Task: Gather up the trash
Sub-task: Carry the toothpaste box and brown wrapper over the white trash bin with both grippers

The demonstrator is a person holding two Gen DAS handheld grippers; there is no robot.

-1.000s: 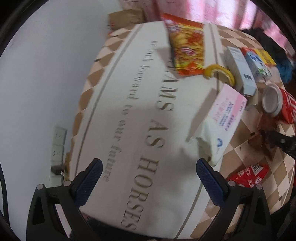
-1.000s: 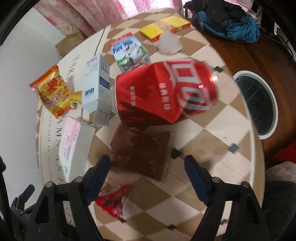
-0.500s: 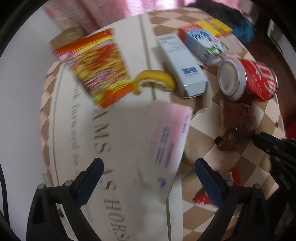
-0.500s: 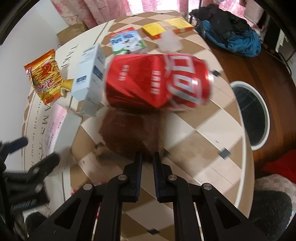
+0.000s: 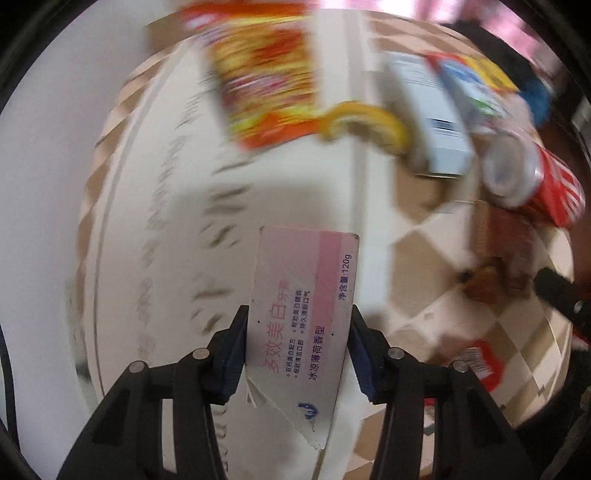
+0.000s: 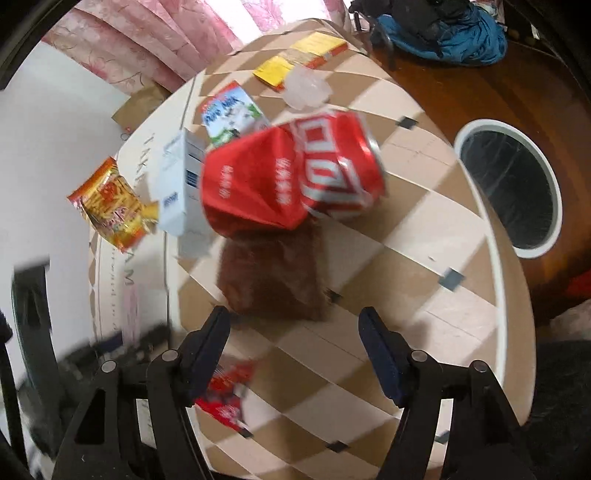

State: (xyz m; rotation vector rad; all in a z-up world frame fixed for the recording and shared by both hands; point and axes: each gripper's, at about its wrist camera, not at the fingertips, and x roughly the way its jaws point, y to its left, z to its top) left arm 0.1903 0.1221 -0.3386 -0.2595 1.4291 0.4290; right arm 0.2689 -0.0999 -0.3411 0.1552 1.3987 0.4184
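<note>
My left gripper [image 5: 297,352] is shut on a pink and white toothpaste box [image 5: 303,310], held above the table. An orange snack bag [image 5: 266,74], a banana peel [image 5: 365,120], a white carton [image 5: 432,114] and a crushed red can [image 5: 535,184] lie beyond it. My right gripper [image 6: 295,347] is open and empty, just in front of a brown wrapper [image 6: 273,280]. The red can [image 6: 291,177] lies behind the wrapper. A small red wrapper [image 6: 225,398] lies by the right gripper's left finger.
A white round bin [image 6: 513,192] with a dark liner stands on the floor to the right of the table [image 6: 424,258]. A milk carton [image 6: 231,114], yellow boxes [image 6: 303,55] and crumpled plastic [image 6: 306,88] lie at the far end. Blue cloth [image 6: 450,33] lies beyond.
My left gripper has closed on the toothpaste box and lifted it. My right gripper, shut half a second ago, has opened again in front of the brown wrapper.
</note>
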